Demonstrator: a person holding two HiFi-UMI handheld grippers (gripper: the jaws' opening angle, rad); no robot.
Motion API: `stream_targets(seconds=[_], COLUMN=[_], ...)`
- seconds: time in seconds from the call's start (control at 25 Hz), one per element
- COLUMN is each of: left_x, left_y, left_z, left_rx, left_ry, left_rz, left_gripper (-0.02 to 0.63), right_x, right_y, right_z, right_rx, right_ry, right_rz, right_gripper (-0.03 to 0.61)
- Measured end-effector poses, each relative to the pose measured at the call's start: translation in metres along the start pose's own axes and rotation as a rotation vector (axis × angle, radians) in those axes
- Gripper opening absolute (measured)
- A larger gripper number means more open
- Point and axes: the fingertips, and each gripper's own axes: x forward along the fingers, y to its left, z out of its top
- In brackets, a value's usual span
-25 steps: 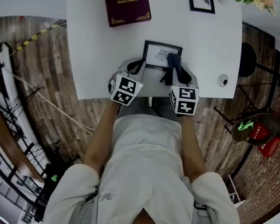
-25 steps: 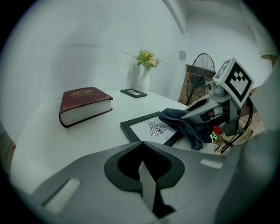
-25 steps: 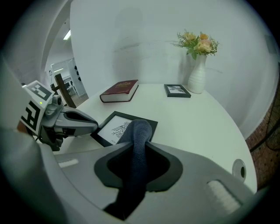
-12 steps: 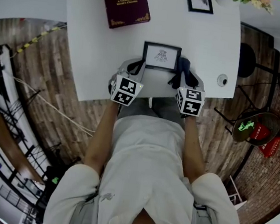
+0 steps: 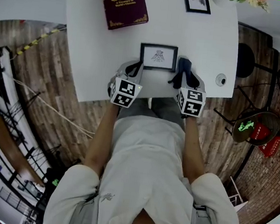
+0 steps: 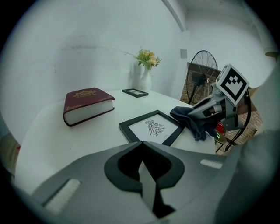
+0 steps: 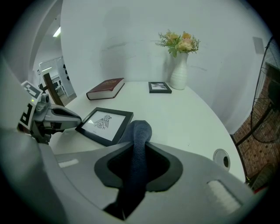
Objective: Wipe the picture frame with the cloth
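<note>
A black picture frame (image 5: 158,57) with a white print lies flat near the table's front edge, also seen in the left gripper view (image 6: 152,127) and the right gripper view (image 7: 105,124). My right gripper (image 5: 184,75) is shut on a dark blue cloth (image 5: 184,67), which hangs just beside the frame's right edge (image 7: 139,130). My left gripper (image 5: 136,68) is shut on nothing, its tip at the frame's front left corner. Whether it touches the frame I cannot tell.
A maroon book (image 5: 124,3) lies at the back left of the white table (image 5: 86,52). A second small frame (image 5: 196,0) and a vase of flowers (image 7: 179,65) stand at the back. A cable hole (image 5: 220,79) is right of the cloth. A fan (image 6: 203,81) stands beyond the table.
My right gripper has slid the cloth rightwards, from over the frame's right part to just off its right edge. The left gripper has stayed by the frame's left corner.
</note>
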Motion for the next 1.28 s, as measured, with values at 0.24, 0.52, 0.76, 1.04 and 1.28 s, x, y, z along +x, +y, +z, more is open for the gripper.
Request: stream_targets(seconds=[0.24,0.52,0.76,1.04,1.28], left_x=[-0.006,-0.026,-0.049,-0.079,-0.092], left_y=[0.003,0.014,0.023,0.024,0.020], left_z=[-0.007,0.003,0.036,0.073,0.089], left_rx=[-0.058,-0.071,-0.055,-0.036,-0.032], left_ry=[-0.002,-0.057,-0.140,-0.226,-0.251], left_rz=[0.006,0.055,0.093,0.120,0.151], left_gripper=[0.020,0.020,0.020,0.020,0.020], right_x=[-0.006,-0.025,-0.047,-0.074,-0.092], right_y=[0.002,0.008,0.015,0.023,0.032], right_z=[0.010,0.041,0.074,0.107,0.126], right_rx=[-0.016,-0.062,-0.105,-0.148,-0.203], right_ry=[-0.036,-0.132,-0.231,-0.310,-0.360], right_rz=[0.018,0.054,0.078,0.096,0.145], right_gripper=[0.061,0.063,0.063,0.063,0.061])
